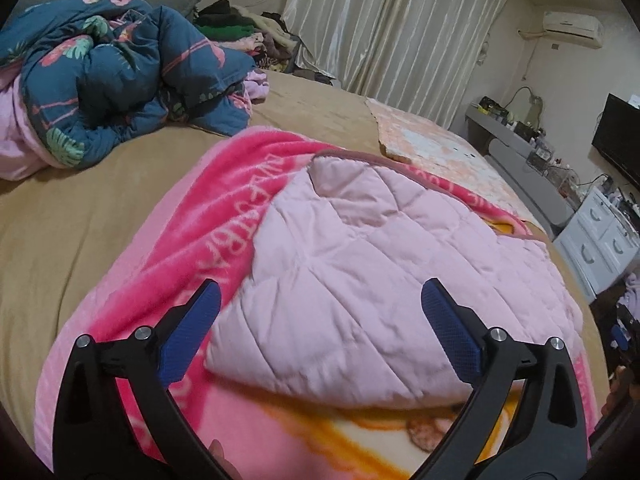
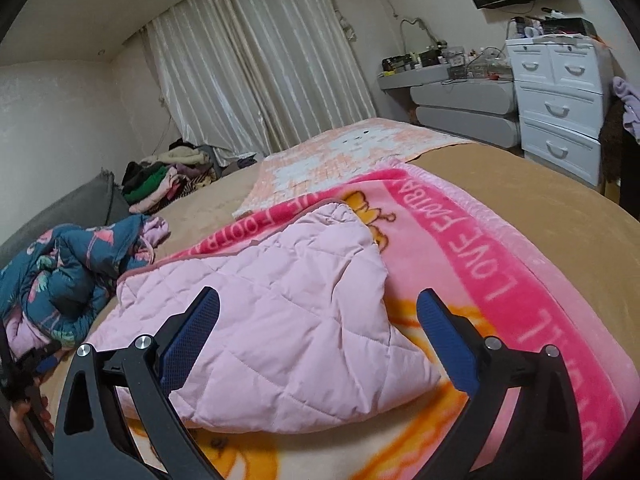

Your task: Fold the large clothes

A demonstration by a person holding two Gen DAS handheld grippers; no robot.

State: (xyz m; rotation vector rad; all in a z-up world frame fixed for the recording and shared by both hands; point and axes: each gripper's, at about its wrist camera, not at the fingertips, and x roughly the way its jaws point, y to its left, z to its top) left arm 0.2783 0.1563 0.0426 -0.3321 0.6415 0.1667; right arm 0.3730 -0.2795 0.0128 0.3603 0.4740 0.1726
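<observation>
A pale pink quilted garment (image 1: 360,272) lies folded over on a bright pink fleece blanket (image 1: 224,216) spread on the tan bed (image 1: 80,216). My left gripper (image 1: 320,300) is open and empty, hovering just above the garment's near edge. In the right wrist view the same garment (image 2: 272,312) lies on the pink blanket (image 2: 500,280). My right gripper (image 2: 318,308) is open and empty, above the garment's near right corner.
A crumpled blue floral duvet (image 1: 120,80) lies at the back left of the bed, and a clothes pile (image 1: 240,28) behind it. A peach patterned mat (image 2: 360,144) lies further along the bed. White drawers (image 2: 560,100) and a grey dresser (image 2: 464,104) stand to the right.
</observation>
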